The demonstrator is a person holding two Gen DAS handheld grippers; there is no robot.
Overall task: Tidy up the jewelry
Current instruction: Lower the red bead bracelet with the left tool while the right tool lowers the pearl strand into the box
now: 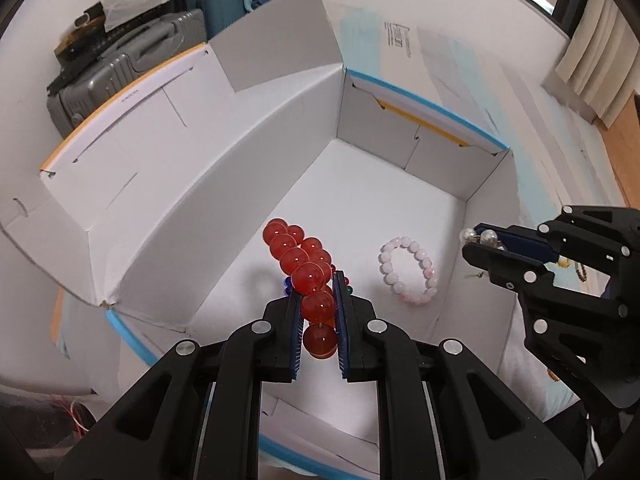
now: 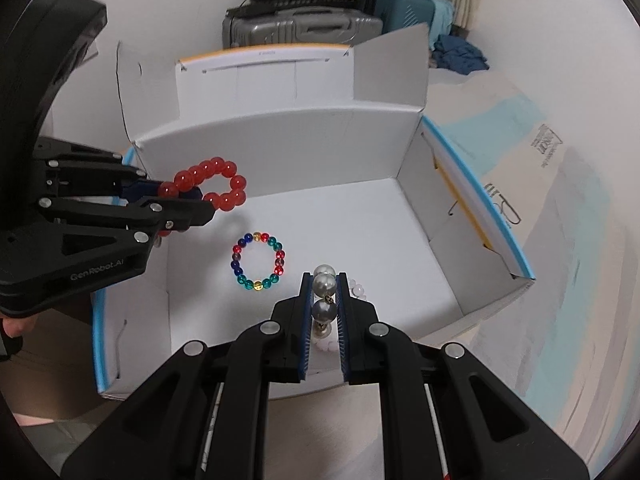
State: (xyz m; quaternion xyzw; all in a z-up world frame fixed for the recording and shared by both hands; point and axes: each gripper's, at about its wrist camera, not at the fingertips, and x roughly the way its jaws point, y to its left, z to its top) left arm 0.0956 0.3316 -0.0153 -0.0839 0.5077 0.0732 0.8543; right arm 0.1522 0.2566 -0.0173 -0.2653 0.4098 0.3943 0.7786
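Observation:
My left gripper point(image 1: 318, 286) is shut on a red bead bracelet point(image 1: 298, 254), which hangs over the left side of the open white box point(image 1: 224, 200); in the right wrist view the same red bracelet point(image 2: 212, 184) loops out of the left gripper point(image 2: 208, 204). My right gripper point(image 2: 324, 280) is shut on a pearl bracelet point(image 2: 324, 284) above the box's near edge, also visible as the right gripper point(image 1: 474, 242) with pearls point(image 1: 480, 236). On the box floor lie a multicoloured bead bracelet point(image 2: 258, 260) and a pale pink bead bracelet point(image 1: 408, 270), the latter mostly hidden behind my right fingers.
The box's lid flaps point(image 2: 264, 80) stand up at the far side. Grey and teal suitcases point(image 2: 304, 24) with clutter on top stand behind it. A pale patterned sheet point(image 2: 540, 200) covers the surface around the box. A person's hand point(image 2: 16, 326) shows at the left edge.

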